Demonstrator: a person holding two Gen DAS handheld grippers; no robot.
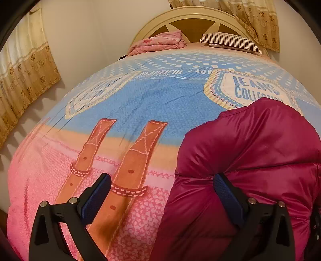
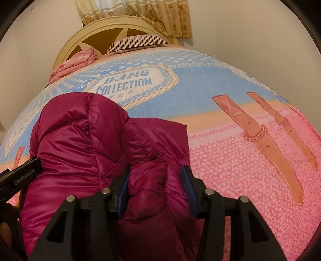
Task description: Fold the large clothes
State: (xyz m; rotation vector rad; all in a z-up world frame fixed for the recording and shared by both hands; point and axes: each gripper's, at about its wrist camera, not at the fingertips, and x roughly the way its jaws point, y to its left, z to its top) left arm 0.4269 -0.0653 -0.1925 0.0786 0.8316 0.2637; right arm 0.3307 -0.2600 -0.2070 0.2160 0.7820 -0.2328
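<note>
Two black two-finger grippers work a glossy magenta quilted puffer jacket [image 2: 86, 152] that lies bunched on a bed with a pink-and-blue printed cover [image 1: 124, 104]. In the right wrist view the jacket fills the 9 o'clock to 6 o'clock part of the frame. The right gripper [image 2: 155, 188] has a thick roll of that padded fabric between its blue pads, and both pads press into it. The jaws stand about half spread only because the padding is bulky, so I judge this a firm hold meant to carry one edge over for a fold.

The left gripper [image 1: 162, 198] is released. Its jaws gape wide over the bed cover. Only the finger at 4 o'clock touches the jacket's edge, and the other hangs over a printed orange strap. It looks poised to take a second hold.

At 12 o'clock stand a cream wooden headboard [image 1: 192, 18], a striped pillow [image 1: 230, 41] and a crumpled pink blanket [image 1: 160, 42], all well apart from the jacket. Floral beige curtains [image 1: 24, 80] hang at 9 o'clock. Nothing blocks the fold. The trouble is the springy filling, which may push a crease open again.
</note>
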